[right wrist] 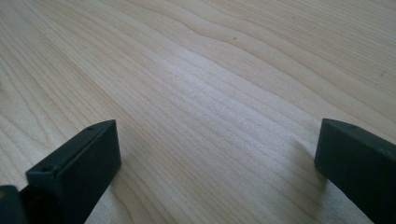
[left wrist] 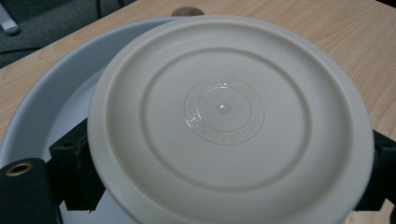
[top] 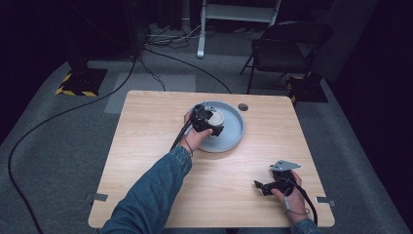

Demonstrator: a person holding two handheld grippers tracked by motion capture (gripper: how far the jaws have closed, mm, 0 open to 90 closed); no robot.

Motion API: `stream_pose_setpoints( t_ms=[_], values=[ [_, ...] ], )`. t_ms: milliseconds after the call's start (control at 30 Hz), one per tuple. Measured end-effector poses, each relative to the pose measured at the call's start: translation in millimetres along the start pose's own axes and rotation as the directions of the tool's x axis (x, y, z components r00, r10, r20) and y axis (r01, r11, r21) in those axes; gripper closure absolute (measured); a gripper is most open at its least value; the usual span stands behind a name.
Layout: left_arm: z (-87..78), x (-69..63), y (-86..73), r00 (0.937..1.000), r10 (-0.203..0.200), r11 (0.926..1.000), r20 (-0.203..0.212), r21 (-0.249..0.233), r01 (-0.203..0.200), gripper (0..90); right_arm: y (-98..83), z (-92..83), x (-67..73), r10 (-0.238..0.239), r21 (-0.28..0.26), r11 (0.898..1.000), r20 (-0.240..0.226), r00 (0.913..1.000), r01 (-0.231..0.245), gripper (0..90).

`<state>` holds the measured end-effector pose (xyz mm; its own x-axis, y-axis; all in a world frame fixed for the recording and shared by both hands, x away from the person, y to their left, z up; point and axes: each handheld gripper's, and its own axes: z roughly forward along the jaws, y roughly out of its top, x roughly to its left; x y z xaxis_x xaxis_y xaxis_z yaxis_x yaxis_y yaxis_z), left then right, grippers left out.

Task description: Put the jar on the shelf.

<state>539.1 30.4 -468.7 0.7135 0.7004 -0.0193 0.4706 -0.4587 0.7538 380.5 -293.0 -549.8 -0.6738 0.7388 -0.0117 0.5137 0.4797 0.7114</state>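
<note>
A cream round bowl (left wrist: 224, 112) fills the left gripper view, its underside with a raised ring and embossed lettering facing the camera. My left gripper (left wrist: 224, 182) is shut on it, one black jaw at each side of its rim. In the high view the bowl (top: 216, 118) sits over the left part of a pale grey-blue plate (top: 234, 134), with the left gripper (top: 207, 122) there. The plate's rim (left wrist: 42, 93) curves behind the bowl. My right gripper (top: 263, 185) rests low near the table's front right, open, with bare wood between its jaws (right wrist: 217, 154).
The wooden table (top: 146, 146) has a round cable hole (top: 243, 107) just behind the plate and metal brackets at its front corners. A black folding chair (top: 287, 44) stands beyond the far right corner. Cables (top: 58, 117) trail over the grey carpet at left.
</note>
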Motion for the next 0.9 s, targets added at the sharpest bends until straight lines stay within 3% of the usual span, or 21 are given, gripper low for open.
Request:
stream_pose_setpoints(
  t_ms=[733,900],
  values=[
    [17.8,2.5,-9.0,0.9996,0.006,0.9984,-0.026,0.057,-0.005,9.1,0.0,0.0,0.1,0.001,0.0,1.0,0.001,1.0,-0.001,0.2],
    [21.1,5.9,-13.3,0.9992,-0.016,0.9987,-0.037,0.047,0.018,9.0,0.0,0.0,0.1,0.001,0.0,1.0,0.001,1.0,-0.001,0.2]
  ],
)
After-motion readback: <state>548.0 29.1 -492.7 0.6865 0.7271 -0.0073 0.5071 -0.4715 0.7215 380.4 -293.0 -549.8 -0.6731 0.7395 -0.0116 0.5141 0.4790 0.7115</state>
